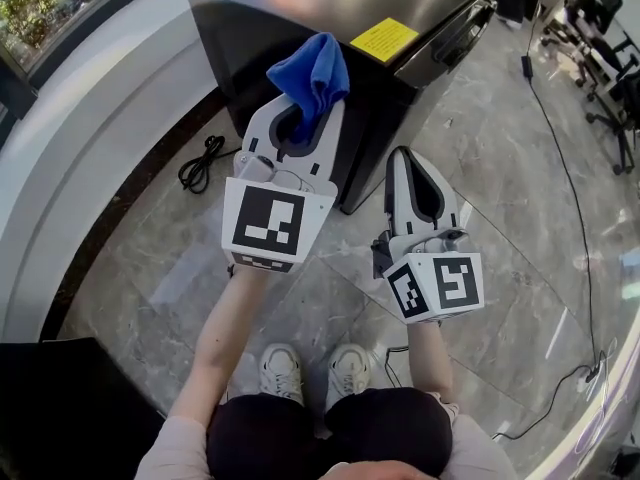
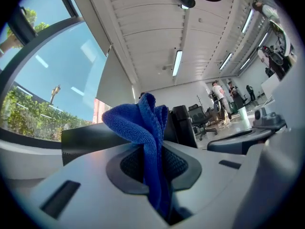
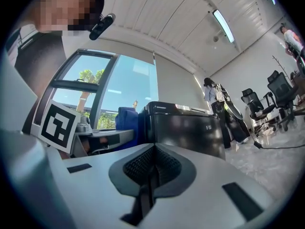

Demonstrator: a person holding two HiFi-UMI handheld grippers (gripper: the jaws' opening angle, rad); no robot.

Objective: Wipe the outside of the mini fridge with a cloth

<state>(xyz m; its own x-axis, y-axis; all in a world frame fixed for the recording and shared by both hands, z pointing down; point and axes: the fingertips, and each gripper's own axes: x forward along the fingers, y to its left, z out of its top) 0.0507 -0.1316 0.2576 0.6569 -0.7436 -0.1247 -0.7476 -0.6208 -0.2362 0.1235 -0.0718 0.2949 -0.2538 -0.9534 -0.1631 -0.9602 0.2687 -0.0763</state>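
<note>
A black mini fridge (image 1: 330, 18) stands on the floor ahead of me, with a yellow sticker (image 1: 384, 39) on its top. My left gripper (image 1: 305, 108) is shut on a blue cloth (image 1: 312, 76), held up in front of the fridge's near side. The cloth (image 2: 145, 132) bunches above the jaws in the left gripper view. My right gripper (image 1: 408, 163) is shut and holds nothing, lower and to the right, near the fridge's front corner. In the right gripper view the fridge (image 3: 190, 128) is just ahead, and the cloth (image 3: 126, 123) shows to its left.
A black power cord (image 1: 203, 161) lies coiled on the tiled floor left of the fridge, by a curved white wall (image 1: 90, 138). Another cable (image 1: 565, 168) runs across the floor on the right. Office chairs (image 1: 600, 38) stand at the far right. My shoes (image 1: 310, 373) are below.
</note>
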